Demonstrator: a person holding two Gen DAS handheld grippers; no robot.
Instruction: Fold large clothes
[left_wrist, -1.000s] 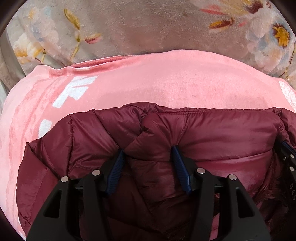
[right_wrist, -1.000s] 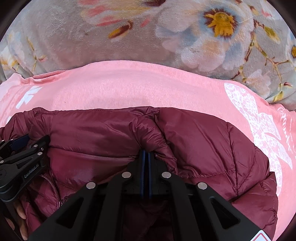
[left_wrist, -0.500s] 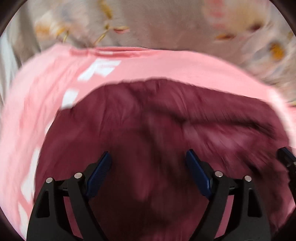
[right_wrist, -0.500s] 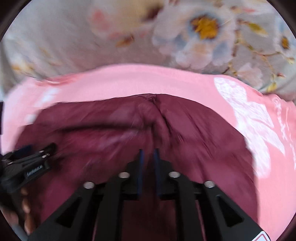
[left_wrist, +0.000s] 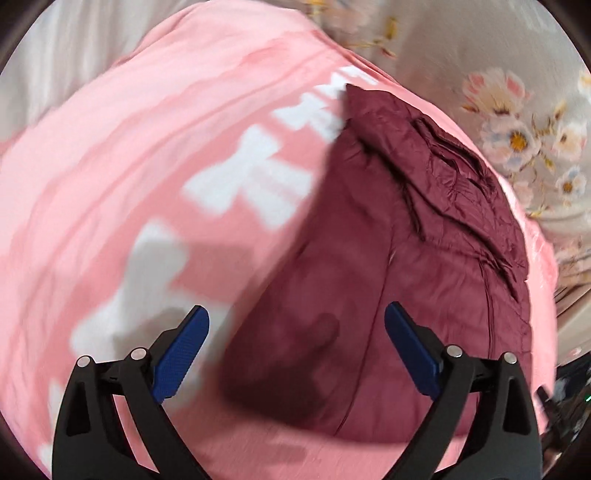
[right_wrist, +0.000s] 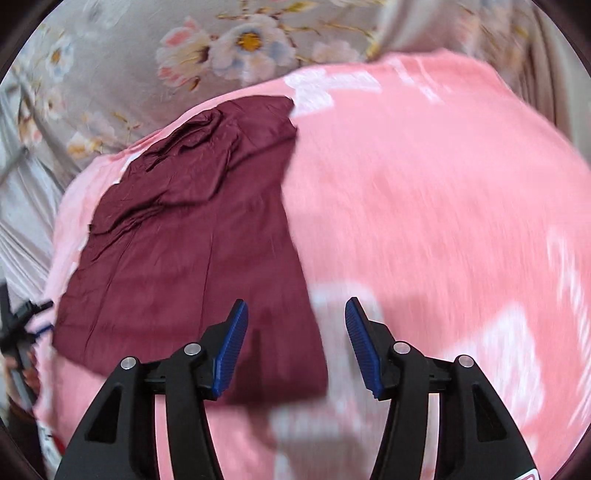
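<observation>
A dark red puffer jacket (left_wrist: 406, 258) lies folded into a rough rectangle on a pink blanket (left_wrist: 147, 166) with white print. It also shows in the right wrist view (right_wrist: 192, 251), left of centre. My left gripper (left_wrist: 295, 350) is open and empty, raised above the jacket's near left corner. My right gripper (right_wrist: 295, 347) is open and empty, raised above the jacket's near right edge. Neither touches the jacket. Both views are motion-blurred.
The pink blanket (right_wrist: 424, 221) lies over a grey sheet with a flower print (right_wrist: 221, 48), also seen in the left wrist view (left_wrist: 517, 122). The other gripper and a hand (right_wrist: 22, 343) show at the left edge of the right wrist view.
Both grippers have opened and let go of the jacket's folded edge. Both have pulled back and up, left swinging left, right swinging right. The jacket now lies flat.
</observation>
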